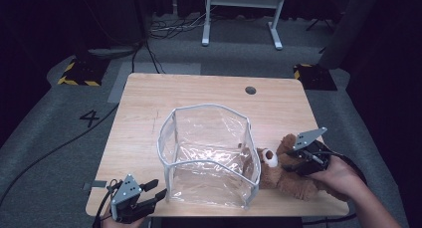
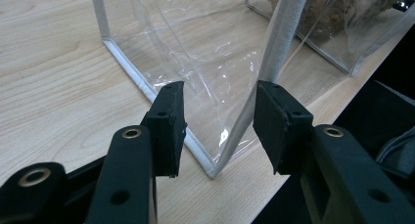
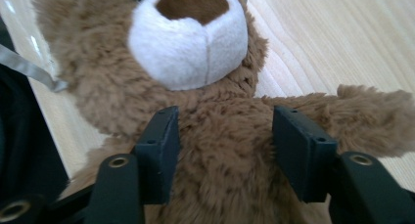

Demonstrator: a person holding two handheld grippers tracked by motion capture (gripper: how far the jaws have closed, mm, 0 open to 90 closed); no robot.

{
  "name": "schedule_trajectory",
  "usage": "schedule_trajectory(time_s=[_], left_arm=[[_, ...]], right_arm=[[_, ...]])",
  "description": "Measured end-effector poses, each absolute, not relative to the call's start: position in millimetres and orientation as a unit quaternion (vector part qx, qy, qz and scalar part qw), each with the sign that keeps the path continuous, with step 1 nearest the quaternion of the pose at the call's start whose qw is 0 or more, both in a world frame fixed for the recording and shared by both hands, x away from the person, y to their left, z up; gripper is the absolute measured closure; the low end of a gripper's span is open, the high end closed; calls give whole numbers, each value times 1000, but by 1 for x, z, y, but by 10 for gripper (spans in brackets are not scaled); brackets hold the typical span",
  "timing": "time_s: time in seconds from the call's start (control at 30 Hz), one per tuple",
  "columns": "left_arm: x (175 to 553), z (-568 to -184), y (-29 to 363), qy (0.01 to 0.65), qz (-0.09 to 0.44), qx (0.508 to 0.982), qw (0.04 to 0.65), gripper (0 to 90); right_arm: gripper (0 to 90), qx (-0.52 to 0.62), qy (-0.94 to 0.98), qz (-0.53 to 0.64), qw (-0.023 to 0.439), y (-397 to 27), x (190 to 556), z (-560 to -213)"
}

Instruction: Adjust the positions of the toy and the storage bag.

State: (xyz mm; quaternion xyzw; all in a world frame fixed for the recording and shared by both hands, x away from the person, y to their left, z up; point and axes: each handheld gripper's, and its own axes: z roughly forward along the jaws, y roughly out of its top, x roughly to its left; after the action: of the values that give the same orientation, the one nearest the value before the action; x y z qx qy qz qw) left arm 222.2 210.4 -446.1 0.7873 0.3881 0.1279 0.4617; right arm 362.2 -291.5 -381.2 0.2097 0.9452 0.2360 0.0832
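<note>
A clear plastic bag (image 1: 209, 153) with grey edging stands open on the wooden table (image 1: 149, 103). My left gripper (image 1: 157, 188) sits at the bag's near left corner. In the left gripper view its jaws (image 2: 220, 121) stand apart on either side of the bag's (image 2: 195, 53) bottom corner and grey upright edge, not pressing on them. A brown teddy bear (image 1: 278, 175) with a white muzzle lies on its back to the right of the bag. My right gripper (image 1: 291, 161) is over it. Its jaws (image 3: 225, 136) are open astride the bear's (image 3: 191, 43) chest, below the muzzle.
The bear lies close to the table's front right corner, and the bag reaches nearly to the front edge. A round cable hole (image 1: 250, 90) is at the back right of the table. A white desk frame (image 1: 244, 14) and cables lie on the floor beyond.
</note>
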Motion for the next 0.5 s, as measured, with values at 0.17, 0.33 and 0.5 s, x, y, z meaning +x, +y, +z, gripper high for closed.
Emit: schedule_trajectory(time_s=[0.17, 0.33, 0.5], left_arm=[[223, -448, 209, 390, 125, 786, 463, 550], [223, -448, 209, 391, 122, 785, 464, 550], [223, -448, 208, 389, 123, 786, 464, 552]], right_arm=[[411, 213, 948, 225, 69, -287, 372, -390], [390, 219, 951, 214, 48, -285, 374, -396], [389, 211, 957, 196, 35, -283, 370, -398]])
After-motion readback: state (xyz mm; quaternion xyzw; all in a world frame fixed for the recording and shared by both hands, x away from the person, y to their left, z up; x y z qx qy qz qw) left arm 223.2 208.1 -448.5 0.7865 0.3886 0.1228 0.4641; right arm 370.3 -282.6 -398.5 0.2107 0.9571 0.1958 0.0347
